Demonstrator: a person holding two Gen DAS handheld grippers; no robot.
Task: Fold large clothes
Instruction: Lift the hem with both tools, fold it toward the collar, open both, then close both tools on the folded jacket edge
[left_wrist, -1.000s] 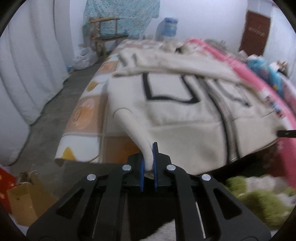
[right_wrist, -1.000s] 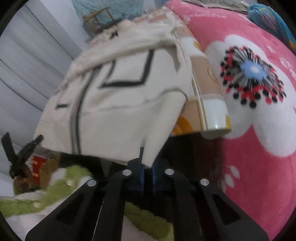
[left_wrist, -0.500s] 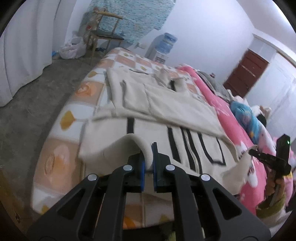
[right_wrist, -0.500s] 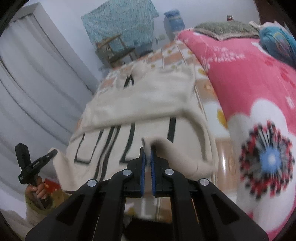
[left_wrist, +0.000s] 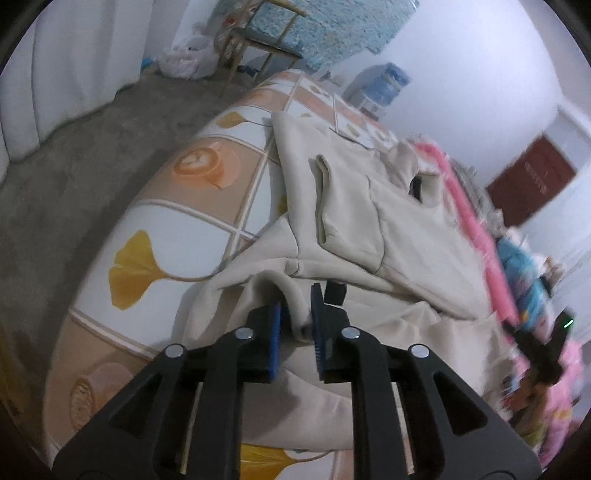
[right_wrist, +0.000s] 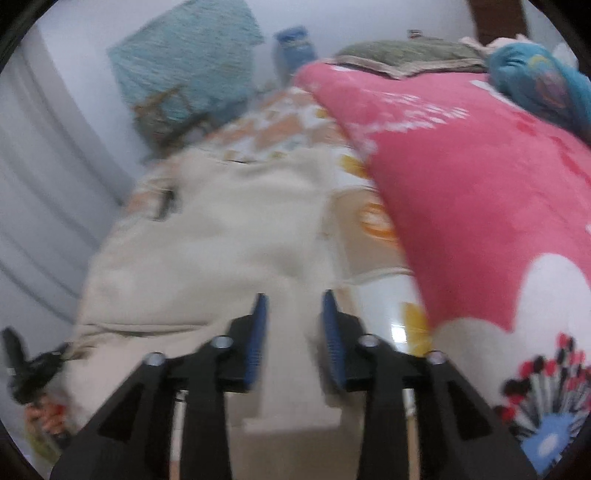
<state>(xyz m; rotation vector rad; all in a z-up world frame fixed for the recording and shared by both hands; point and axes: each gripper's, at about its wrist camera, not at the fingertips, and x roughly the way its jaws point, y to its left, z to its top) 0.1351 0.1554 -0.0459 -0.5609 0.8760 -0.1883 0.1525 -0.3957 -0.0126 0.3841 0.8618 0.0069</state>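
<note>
A cream jacket (left_wrist: 369, 229) with black lines lies folded over on itself on the bed's orange-and-white patterned sheet (left_wrist: 192, 236). My left gripper (left_wrist: 296, 295) is low over the jacket's near left edge. Its jaws are opening, and a rolled fold of the cream hem still sits loosely between the blue pads. In the blurred right wrist view, the jacket (right_wrist: 221, 240) spreads ahead of my right gripper (right_wrist: 294, 295). Its jaws are opening too, standing apart with cream cloth lying under the gap. Each gripper shows at the edge of the other's view: the right gripper (left_wrist: 546, 343) and the left gripper (right_wrist: 26, 365).
A pink flowered blanket (right_wrist: 461, 184) covers the bed's right side, with a blue cushion (right_wrist: 546, 85) on it. Bare concrete floor (left_wrist: 74, 166) and white curtains (left_wrist: 55, 74) lie to the left. A wooden chair (left_wrist: 258, 40) and a water dispenser (left_wrist: 388, 81) stand beyond the bed.
Both grippers carried the jacket's lower hem from the bed's foot up over its upper half, hiding the black lines. Their jaws, shut on the hem before, now stand apart.
</note>
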